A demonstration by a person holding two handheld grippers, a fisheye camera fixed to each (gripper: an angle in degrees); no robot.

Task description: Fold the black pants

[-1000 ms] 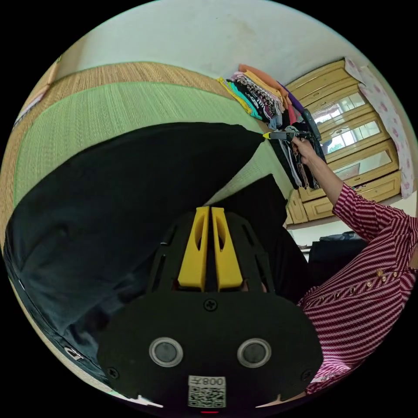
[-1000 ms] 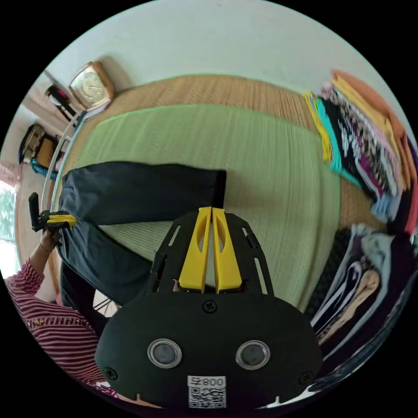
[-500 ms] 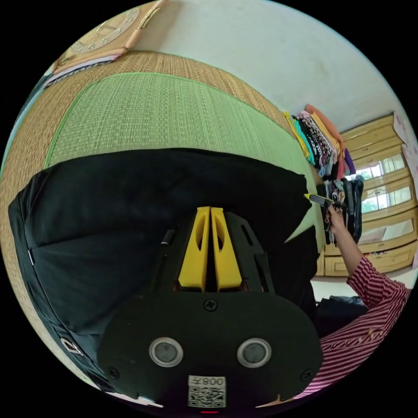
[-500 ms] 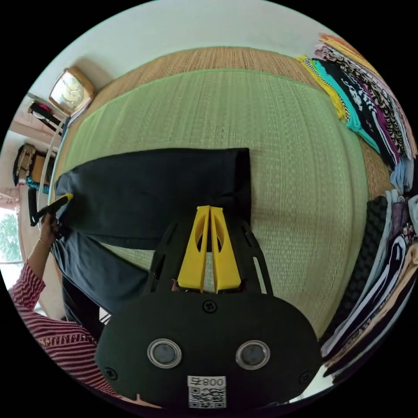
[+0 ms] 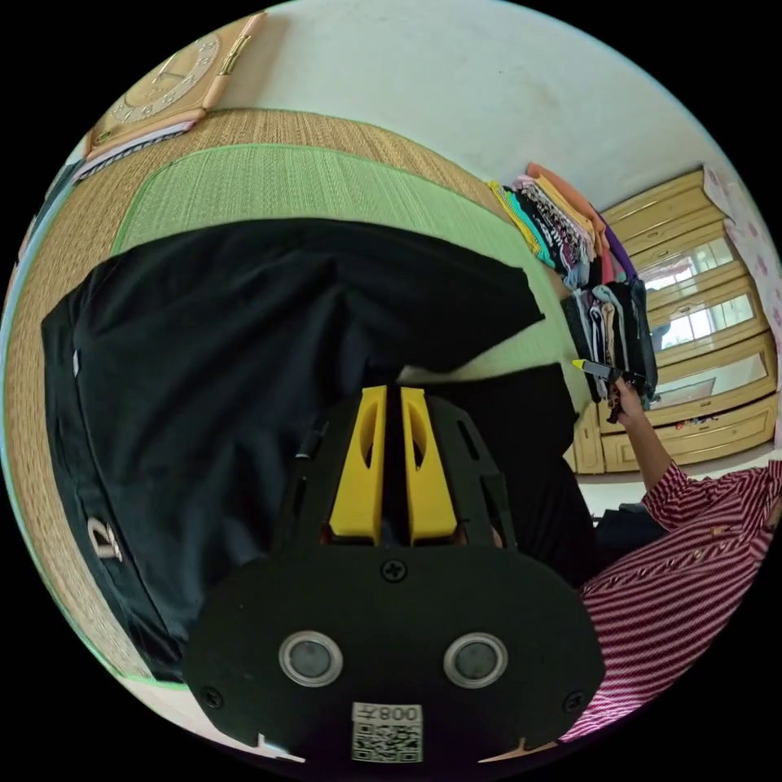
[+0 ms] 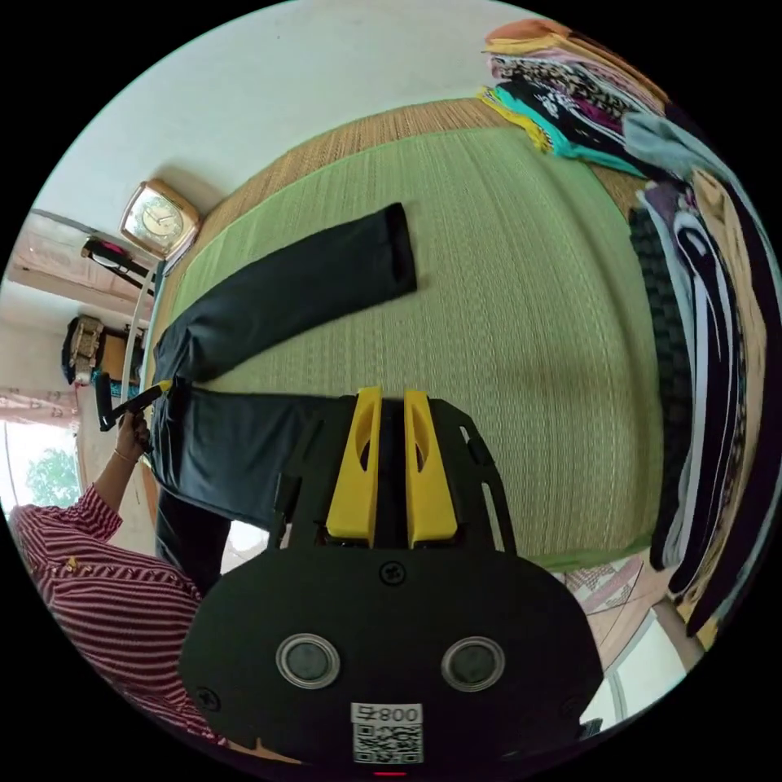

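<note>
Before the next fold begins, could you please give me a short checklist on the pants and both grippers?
1. Black pants lying on the green mat: ok, though part hangs over the near edge.
2. Legs together: not ok, they lie spread in a V.
3. Left gripper free of cloth: cannot tell; jaws slightly apart, dark fabric behind them.
4. Right gripper free of cloth: cannot tell; jaws slightly apart over the near leg.
5. Mat beyond the far leg's hem bare for folding: ok.
6. Stacked clothes away from the pants: ok.
</note>
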